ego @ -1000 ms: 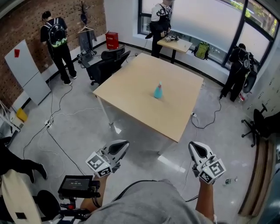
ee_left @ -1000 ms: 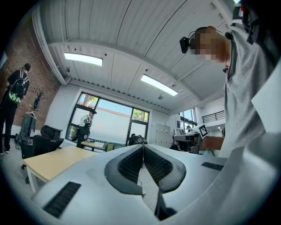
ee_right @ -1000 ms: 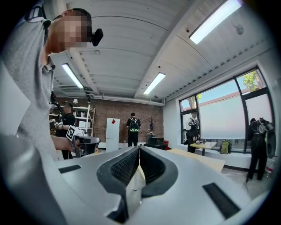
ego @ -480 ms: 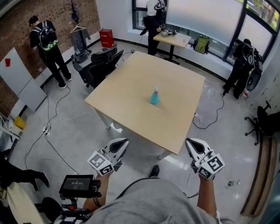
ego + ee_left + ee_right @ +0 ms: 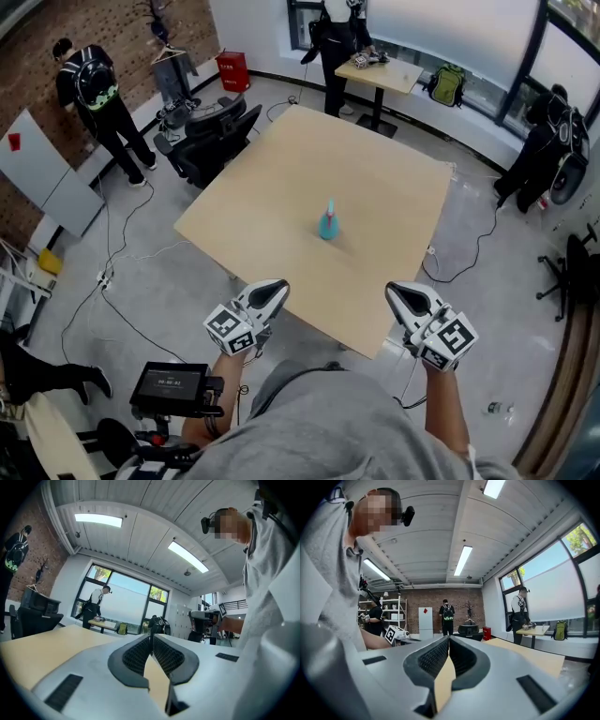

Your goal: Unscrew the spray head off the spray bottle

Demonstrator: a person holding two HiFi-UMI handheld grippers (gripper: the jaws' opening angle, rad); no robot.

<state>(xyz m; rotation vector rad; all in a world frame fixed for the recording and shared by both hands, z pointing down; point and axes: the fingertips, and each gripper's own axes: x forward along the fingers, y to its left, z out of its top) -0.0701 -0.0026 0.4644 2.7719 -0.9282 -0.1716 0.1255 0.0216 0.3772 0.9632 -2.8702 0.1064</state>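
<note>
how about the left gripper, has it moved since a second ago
Yes. The left gripper has moved toward the table: floor separated them before, now its tip reaches the near edge.

No readable text that we can find. The small screen point(image 5: 172, 383) at lower left of the head view shows characters, but we can't make them out.

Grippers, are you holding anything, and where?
Nothing. The left gripper and right gripper are shut and empty; the spray bottle stands untouched on the table.
</note>
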